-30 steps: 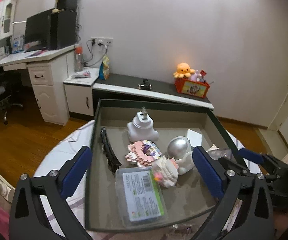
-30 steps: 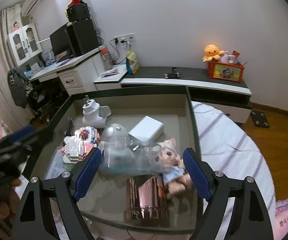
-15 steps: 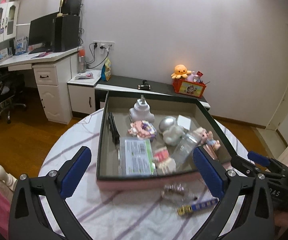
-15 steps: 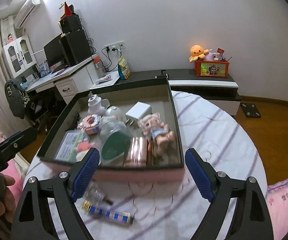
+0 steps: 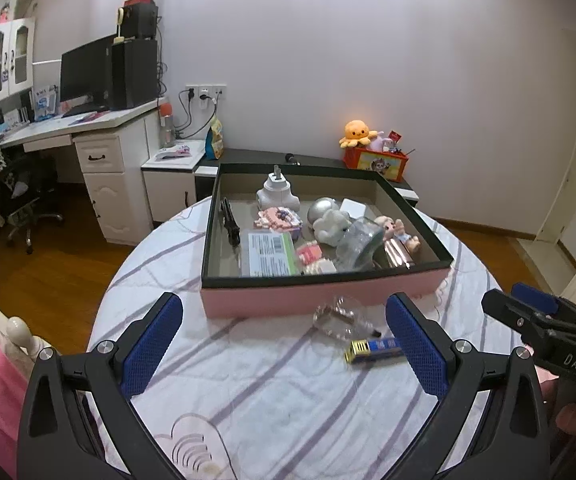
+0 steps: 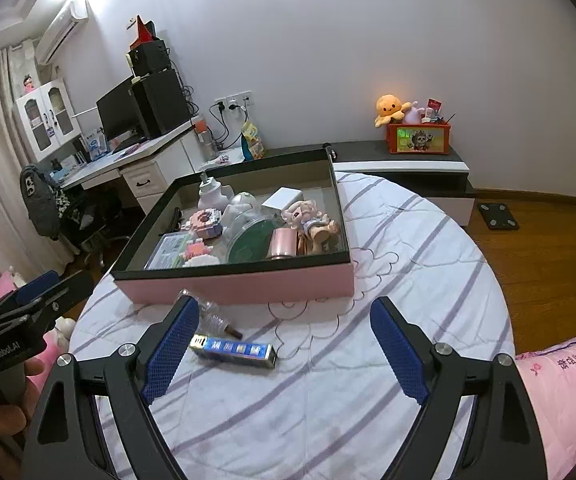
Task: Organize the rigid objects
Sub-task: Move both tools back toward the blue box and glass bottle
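Left wrist view: the left gripper (image 5: 283, 344) hangs above a round table (image 5: 271, 400) covered in a white cloth with purple stripes, its blue-padded fingers (image 5: 151, 344) spread wide with nothing between the pads. At 12 o'clock from it sits a pink box (image 5: 320, 300) with a black rim, and loose items crowd its floor: a white plug adapter (image 5: 277, 196) at the far side, a black comb-like piece (image 5: 229, 224) along the 9 o'clock wall, a labelled flat case (image 5: 271, 254) near the front, a clear jar (image 5: 358, 242) lying on its side, and a small doll (image 5: 400, 232) toward 3 o'clock. Outside the box, just in front of its pink wall, lie a clear glass piece (image 5: 338, 318) and, beside it, a blue and yellow bar (image 5: 374, 351); both rest on the cloth, apart from either gripper. The right gripper (image 6: 283, 352) is also spread wide and empty; in the right wrist view the bar lies just inside its left finger (image 6: 169, 354). An orange plush octopus (image 5: 356, 133) sits on a low cabinet by the wall at 12 o'clock.
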`<state>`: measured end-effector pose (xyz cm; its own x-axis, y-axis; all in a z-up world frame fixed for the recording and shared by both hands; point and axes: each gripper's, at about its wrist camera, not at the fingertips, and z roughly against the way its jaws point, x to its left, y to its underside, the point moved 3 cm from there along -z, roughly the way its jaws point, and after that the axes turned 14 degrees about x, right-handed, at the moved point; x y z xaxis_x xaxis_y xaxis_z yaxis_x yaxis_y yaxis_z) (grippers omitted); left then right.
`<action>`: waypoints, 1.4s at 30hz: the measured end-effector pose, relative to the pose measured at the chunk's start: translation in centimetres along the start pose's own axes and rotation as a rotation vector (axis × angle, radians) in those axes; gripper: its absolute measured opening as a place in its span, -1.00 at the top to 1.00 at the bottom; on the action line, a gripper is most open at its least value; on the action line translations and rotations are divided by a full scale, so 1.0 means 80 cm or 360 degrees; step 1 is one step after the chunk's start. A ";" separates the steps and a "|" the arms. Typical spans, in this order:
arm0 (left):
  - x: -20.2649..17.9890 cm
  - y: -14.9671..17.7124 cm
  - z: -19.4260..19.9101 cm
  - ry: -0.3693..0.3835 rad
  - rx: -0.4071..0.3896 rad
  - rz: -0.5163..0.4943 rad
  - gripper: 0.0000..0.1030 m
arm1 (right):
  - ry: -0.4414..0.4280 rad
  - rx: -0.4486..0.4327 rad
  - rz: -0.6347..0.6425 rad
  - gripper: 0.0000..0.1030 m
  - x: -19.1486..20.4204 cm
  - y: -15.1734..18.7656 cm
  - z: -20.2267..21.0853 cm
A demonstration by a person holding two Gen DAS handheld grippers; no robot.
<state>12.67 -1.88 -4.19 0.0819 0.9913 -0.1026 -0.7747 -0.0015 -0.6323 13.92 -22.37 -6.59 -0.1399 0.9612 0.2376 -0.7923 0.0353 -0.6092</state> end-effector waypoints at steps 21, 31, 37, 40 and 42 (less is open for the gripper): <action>0.006 0.038 0.024 -0.0010 0.0012 0.0014 -0.99 | 0.0007 0.0016 0.0049 -0.72 0.029 0.026 0.016; 0.014 0.043 -0.001 -0.0024 0.0089 0.0053 -0.99 | 0.0005 0.0133 0.0062 -0.72 0.036 0.031 -0.022; 0.021 0.047 -0.027 -0.0033 0.0158 0.0076 -0.99 | -0.0016 0.0257 0.0074 -0.72 0.044 0.035 -0.064; 0.027 0.049 -0.039 -0.0039 0.0196 0.0092 -0.99 | -0.0032 0.0302 0.0074 -0.72 0.050 0.037 -0.081; 0.031 0.049 -0.048 -0.0043 0.0221 0.0108 -0.99 | -0.0035 0.0335 0.0070 -0.72 0.053 0.036 -0.094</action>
<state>12.25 0.07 -9.92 0.0107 0.9928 -0.1196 -0.8575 -0.0524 -0.5118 15.48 -16.16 -13.03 -0.1884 0.9542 0.2322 -0.8913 -0.0669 -0.4485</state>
